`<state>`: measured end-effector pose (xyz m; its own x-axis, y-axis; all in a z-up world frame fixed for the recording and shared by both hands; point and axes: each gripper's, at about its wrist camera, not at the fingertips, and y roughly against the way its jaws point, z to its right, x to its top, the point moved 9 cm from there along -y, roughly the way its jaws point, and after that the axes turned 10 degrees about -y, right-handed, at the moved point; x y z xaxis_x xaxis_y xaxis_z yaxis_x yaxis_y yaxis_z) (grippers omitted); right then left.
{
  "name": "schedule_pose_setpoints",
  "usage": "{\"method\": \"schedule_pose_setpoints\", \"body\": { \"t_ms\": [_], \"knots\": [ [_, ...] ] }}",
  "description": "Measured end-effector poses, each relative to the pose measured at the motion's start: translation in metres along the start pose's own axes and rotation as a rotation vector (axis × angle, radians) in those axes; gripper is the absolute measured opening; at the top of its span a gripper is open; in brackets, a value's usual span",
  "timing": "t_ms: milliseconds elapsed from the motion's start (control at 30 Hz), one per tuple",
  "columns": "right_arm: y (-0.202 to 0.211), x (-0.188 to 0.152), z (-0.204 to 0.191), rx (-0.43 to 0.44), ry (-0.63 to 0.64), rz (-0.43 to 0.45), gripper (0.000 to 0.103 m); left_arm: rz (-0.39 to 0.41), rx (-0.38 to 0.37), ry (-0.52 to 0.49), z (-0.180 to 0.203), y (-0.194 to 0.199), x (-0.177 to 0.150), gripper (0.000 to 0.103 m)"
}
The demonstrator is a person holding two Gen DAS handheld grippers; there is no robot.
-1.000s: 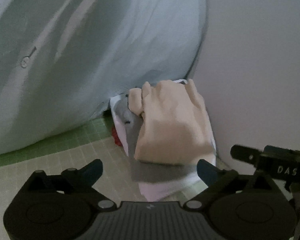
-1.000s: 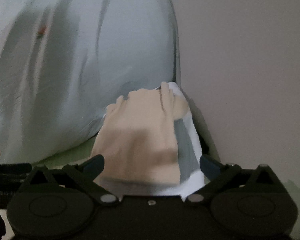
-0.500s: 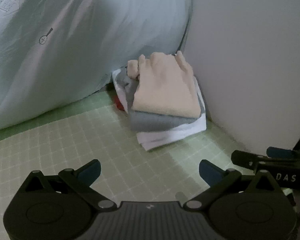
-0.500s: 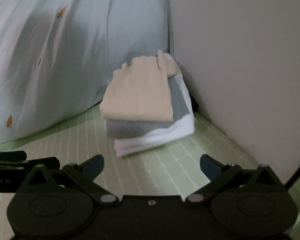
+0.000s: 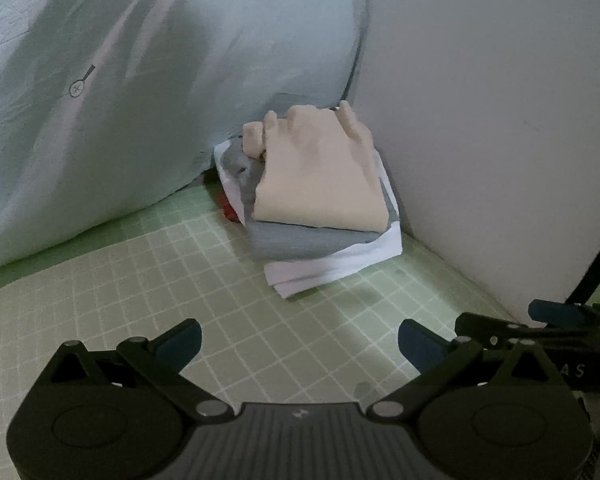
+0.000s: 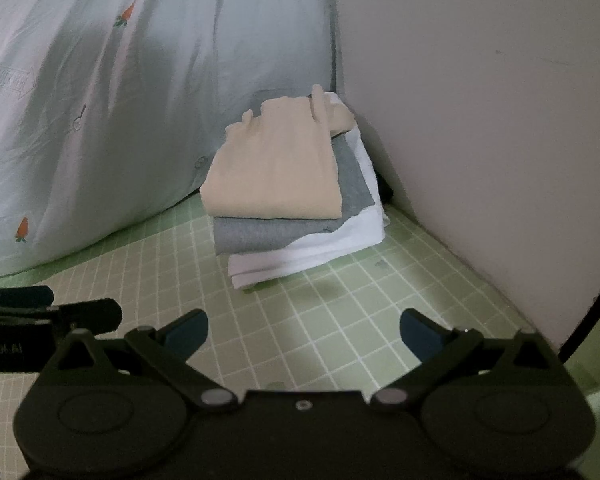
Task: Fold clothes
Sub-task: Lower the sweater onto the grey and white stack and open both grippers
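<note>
A stack of folded clothes sits in the corner between the quilt and the wall. A beige garment [image 5: 320, 184] [image 6: 276, 168] lies on top of a grey one [image 5: 296, 240] [image 6: 268, 234], with a white one [image 5: 340, 266] [image 6: 308, 256] at the bottom. My left gripper [image 5: 298, 338] is open and empty, a short way back from the stack. My right gripper [image 6: 304, 330] is open and empty, also back from the stack. The right gripper shows at the right edge of the left wrist view [image 5: 540, 332].
A large pale blue quilt with a carrot print [image 5: 140, 100] [image 6: 120, 100] rises on the left. A plain wall [image 5: 492, 120] [image 6: 480, 100] stands on the right. A green checked sheet [image 5: 220, 300] [image 6: 340, 300] covers the surface. Something red [image 5: 227, 210] peeks out under the stack.
Both grippers have pulled back from the stack of clothes, which now looks smaller and farther away. More of the green sheet shows in front of it.
</note>
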<state>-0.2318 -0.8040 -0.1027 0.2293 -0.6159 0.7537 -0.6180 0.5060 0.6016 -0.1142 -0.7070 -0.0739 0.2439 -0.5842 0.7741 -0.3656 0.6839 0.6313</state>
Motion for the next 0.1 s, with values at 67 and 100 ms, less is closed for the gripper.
{"method": "schedule_pose_setpoints", "body": {
  "t_ms": [67, 100],
  "knots": [
    [0.0007, -0.0001, 0.0005, 0.0, -0.002, 0.003, 0.103, -0.001, -0.006, -0.002, 0.0011, -0.0001, 0.0006, 0.103],
    [0.0017, -0.0006, 0.0006, -0.001, -0.004, 0.004, 0.103, -0.001, -0.009, -0.004, 0.0016, 0.0003, 0.0005, 0.103]
  ]
}}
